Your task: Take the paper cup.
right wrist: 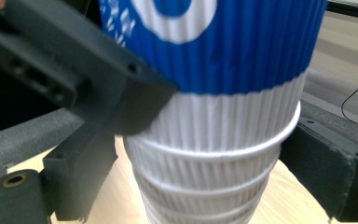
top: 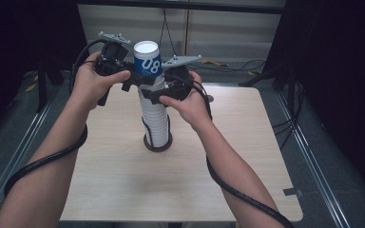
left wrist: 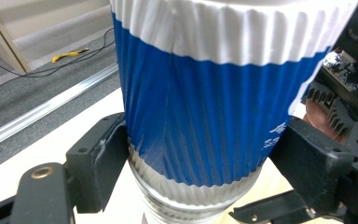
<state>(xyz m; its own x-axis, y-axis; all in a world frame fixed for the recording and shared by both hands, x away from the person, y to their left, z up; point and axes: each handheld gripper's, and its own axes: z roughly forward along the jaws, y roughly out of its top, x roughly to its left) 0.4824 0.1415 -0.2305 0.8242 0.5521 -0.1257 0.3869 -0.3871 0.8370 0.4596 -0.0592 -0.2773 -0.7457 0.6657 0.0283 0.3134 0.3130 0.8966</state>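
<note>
Blue and white ribbed paper makes up the top cup, which sits upside down at the head of a tall stack of cups standing near the middle of the table. Large white numerals show on its blue band in the high view, and its white base faces up. The stack below it is white, cup rims showing one under another, and it rests on a dark round base on the pale wood tabletop.

From the left gripper view, the left gripper has its two black jaws drawn in against the lower part of the blue cup, one on each side, close above the white rim of the cup beneath; the pads press on the ribbed wall, so it holds the top cup. From the right gripper view, the right gripper stands lower, its jaws on either side of the white cups just under the blue one. The jaw on the right lies against the rims there; the other is partly hidden behind the left gripper's jaw, so I cannot tell for certain how firmly it grips the stack.

Both hands meet high over the table in the high view, the left hand and right hand at either side of the stack, black cables trailing along the forearms. Grey floor and metal rails surround the table.
</note>
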